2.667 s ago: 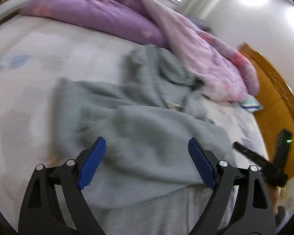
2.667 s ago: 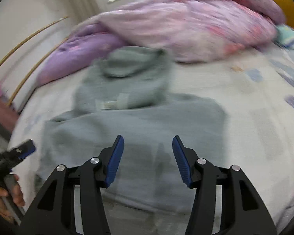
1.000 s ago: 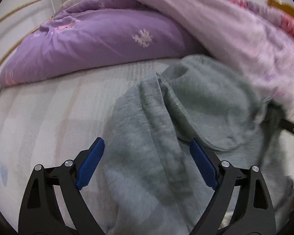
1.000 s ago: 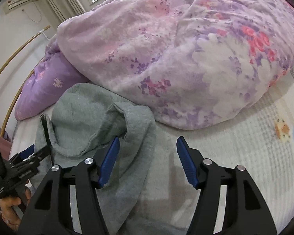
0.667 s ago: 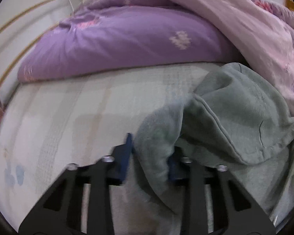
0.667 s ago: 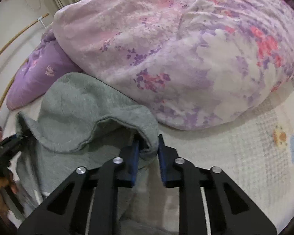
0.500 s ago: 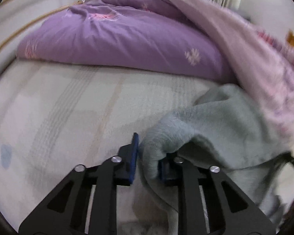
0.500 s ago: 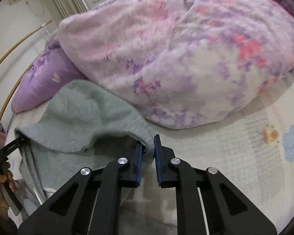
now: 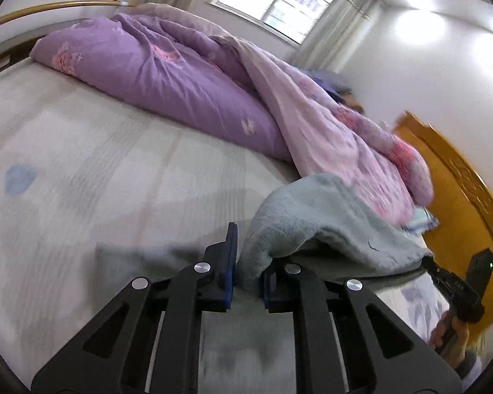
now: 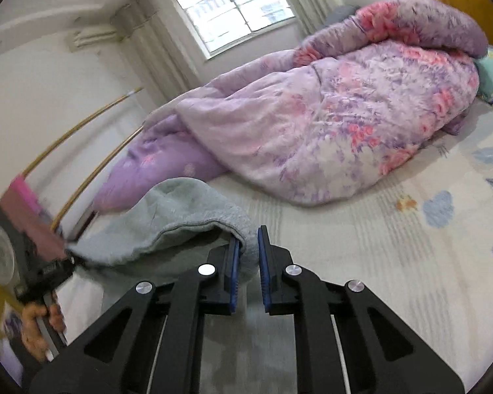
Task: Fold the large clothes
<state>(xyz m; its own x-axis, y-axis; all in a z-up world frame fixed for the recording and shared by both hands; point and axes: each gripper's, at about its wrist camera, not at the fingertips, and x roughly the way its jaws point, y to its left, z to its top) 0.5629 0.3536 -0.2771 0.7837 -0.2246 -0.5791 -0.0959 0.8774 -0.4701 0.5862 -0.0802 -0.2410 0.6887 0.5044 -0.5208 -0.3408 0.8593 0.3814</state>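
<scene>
Left gripper (image 9: 248,282) and right gripper (image 10: 246,262) both clamped on the grey garment (image 9: 325,220), its edge lifted off the bed (image 9: 82,164). Purple quilt (image 10: 345,131) heaped just behind.

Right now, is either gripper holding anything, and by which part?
Both hold the grey garment: the left gripper and right gripper each pinch a bunched fold at opposite ends of its lifted edge.
</scene>
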